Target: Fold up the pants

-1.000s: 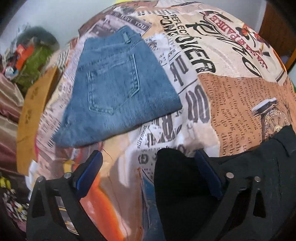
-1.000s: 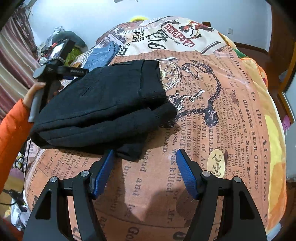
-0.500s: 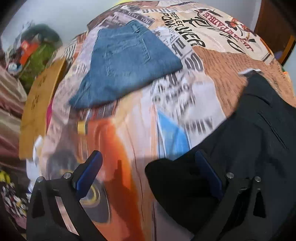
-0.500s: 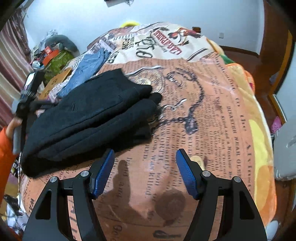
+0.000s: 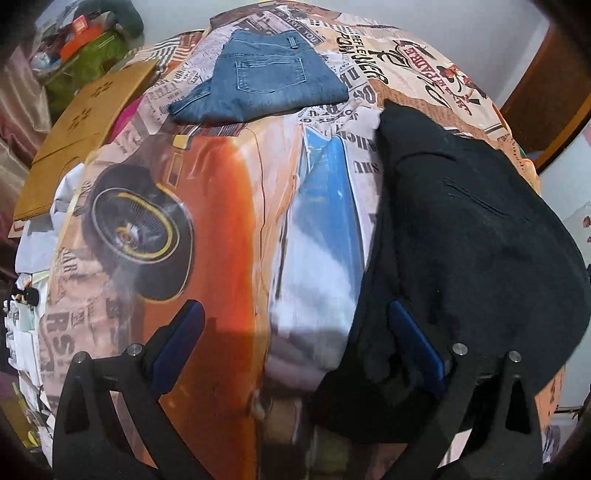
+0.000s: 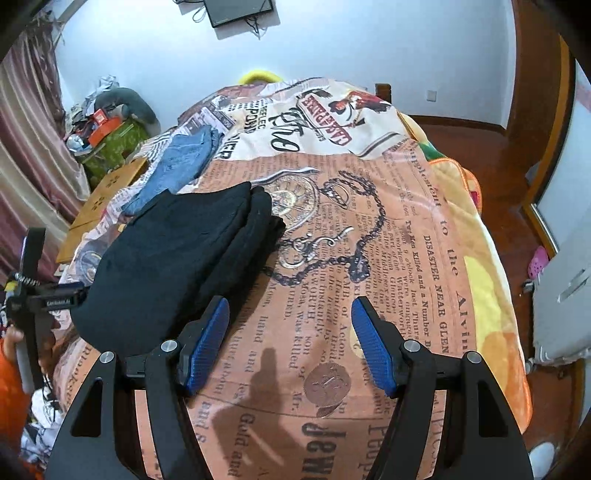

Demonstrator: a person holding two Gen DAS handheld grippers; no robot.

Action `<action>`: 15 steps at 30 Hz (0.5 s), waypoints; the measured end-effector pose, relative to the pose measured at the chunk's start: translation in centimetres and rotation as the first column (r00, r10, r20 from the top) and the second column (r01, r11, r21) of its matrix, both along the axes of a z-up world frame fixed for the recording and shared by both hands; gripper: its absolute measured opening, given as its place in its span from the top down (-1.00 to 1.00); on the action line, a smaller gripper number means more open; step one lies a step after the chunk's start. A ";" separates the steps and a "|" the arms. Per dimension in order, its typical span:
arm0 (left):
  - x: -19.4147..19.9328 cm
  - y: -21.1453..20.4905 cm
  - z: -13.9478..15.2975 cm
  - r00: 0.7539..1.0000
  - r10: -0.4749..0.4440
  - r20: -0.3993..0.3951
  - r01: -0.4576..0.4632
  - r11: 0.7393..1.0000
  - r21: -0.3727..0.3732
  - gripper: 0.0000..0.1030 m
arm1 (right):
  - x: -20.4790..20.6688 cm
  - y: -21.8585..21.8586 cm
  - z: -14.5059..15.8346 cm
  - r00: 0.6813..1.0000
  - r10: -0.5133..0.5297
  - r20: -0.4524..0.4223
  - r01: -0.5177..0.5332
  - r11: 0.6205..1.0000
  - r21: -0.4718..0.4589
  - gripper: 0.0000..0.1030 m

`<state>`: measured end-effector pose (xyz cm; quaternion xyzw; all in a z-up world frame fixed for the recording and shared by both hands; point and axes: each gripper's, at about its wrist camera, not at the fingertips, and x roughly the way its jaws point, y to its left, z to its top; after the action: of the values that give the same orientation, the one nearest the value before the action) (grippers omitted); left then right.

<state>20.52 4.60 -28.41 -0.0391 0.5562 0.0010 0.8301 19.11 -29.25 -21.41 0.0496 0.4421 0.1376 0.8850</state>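
black pants (image 6: 177, 258) lie folded, left of right gripper (image 6: 290, 347); long axis runs away. left gripper (image 5: 295, 343) nearer, overlapping the bundle's edge. both jaws wide, empty.

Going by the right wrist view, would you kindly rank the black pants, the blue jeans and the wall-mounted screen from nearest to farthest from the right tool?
1. black pants: folded, just left of the open right tool.
2. blue jeans: beyond them, upper left on the bed.
3. wall-mounted screen: top, on the far wall.
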 end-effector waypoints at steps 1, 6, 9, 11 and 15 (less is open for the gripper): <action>-0.3 0.0 0.3 1.000 -0.016 0.008 0.016 1.000 0.006 -0.97 | -0.1 0.2 0.1 1.000 0.006 0.005 -0.006 1.000 0.001 -0.26; -2.2 0.5 1.7 0.993 -0.107 0.047 0.099 0.984 0.151 -0.96 | -0.6 1.7 1.3 0.998 0.043 0.047 -0.044 0.999 0.012 -0.27; -3.0 1.5 1.9 0.991 -0.125 0.039 0.112 0.963 0.247 -0.96 | -0.7 2.8 1.5 0.996 0.072 0.057 -0.073 0.997 0.012 -0.27; -3.4 2.4 2.6 0.992 -0.115 0.049 0.100 0.963 0.249 -0.96 | -0.6 3.8 1.2 0.994 0.095 0.051 -0.096 0.995 0.011 -0.27; -3.3 2.5 5.4 0.986 -0.107 0.128 0.081 0.977 0.197 -0.96 | -0.3 5.6 0.4 0.990 0.134 0.036 -0.135 0.991 0.013 -0.27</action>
<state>17.21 7.14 -23.01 0.0672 0.4962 0.0123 0.8655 18.83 -23.60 -20.96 0.0242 0.4278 0.2014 0.8808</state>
